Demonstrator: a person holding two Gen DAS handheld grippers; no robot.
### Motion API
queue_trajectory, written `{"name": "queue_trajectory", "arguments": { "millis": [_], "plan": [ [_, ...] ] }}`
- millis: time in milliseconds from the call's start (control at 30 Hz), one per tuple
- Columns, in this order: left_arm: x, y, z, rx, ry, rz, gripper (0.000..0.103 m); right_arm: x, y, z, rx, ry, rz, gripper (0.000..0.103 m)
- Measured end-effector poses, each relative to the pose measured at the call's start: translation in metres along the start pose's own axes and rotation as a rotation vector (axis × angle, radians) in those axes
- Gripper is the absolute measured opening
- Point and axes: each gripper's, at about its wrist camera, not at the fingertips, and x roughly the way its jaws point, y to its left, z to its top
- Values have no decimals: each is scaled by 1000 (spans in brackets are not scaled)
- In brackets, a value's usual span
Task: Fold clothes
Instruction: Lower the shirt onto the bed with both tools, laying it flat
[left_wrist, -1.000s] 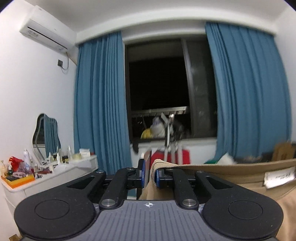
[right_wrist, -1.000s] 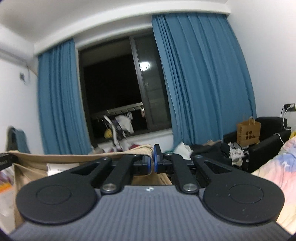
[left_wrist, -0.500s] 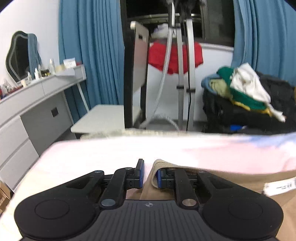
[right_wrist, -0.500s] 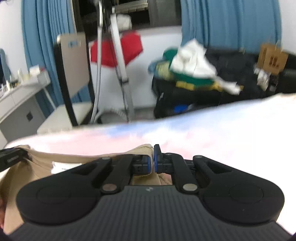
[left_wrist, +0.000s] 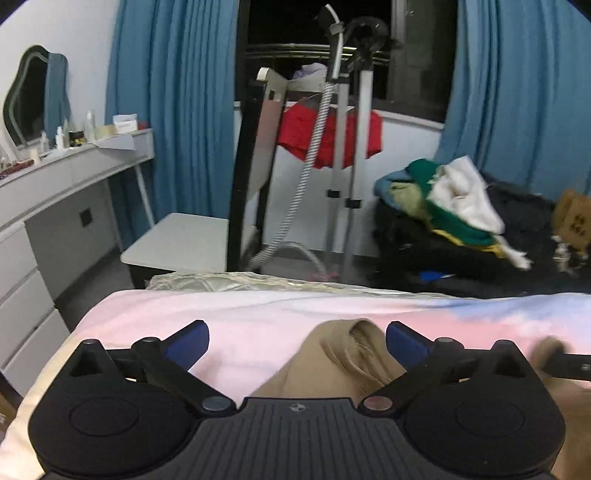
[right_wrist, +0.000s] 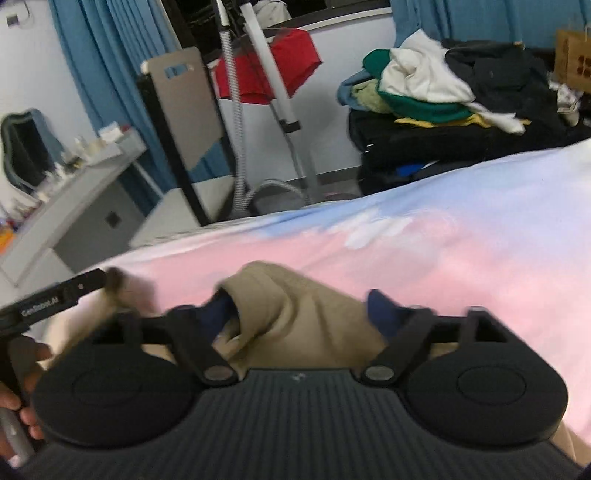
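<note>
My left gripper (left_wrist: 297, 341) and right gripper (right_wrist: 301, 310) are opening over the tan garment (left_wrist: 343, 354) on the pink bedspread (left_wrist: 258, 314), with the chair (left_wrist: 181, 240) beyond the bed.

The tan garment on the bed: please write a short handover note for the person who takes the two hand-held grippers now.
Left hand-held gripper: jaws opening, pads off the cloth.
Right hand-held gripper: jaws opening too; cloth lies between them, not pinched.
Tan garment: lies on the pink and blue bedsheet, its upper edge bunched at both grippers.
Done: garment laid on the bed.
Left: smooth it flat, then make the folds; no fold shows yet.
</note>
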Motion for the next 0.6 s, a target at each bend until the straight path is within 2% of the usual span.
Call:
{"name": "queue_trajectory", "arguments": {
  "millis": [100,200,267,367,500,567,600],
  "plan": [
    [-51,15,0,28,-36,-43,103,-23,2,-3,45,29,9,86],
    [-99,43,-15,-5,-63,-97,103,-63,6,-20,75,-15,20,86],
    [-131,73,-27,-93,-65,-126,103,-96,8,-41,87,-40,42,86],
    [-167,124,-50,-303,-58,-138,103,-152,8,-85,130,-73,52,86],
    [-184,175,-90,-602,-3,-124,99,-212,4,-146,220,-94,65,85],
    [-185,190,-110,-714,21,-148,92,-232,2,-173,260,-84,57,78],
    [-184,193,-115,-738,33,-156,89,-242,1,-186,280,-80,53,67]
  ]
}}
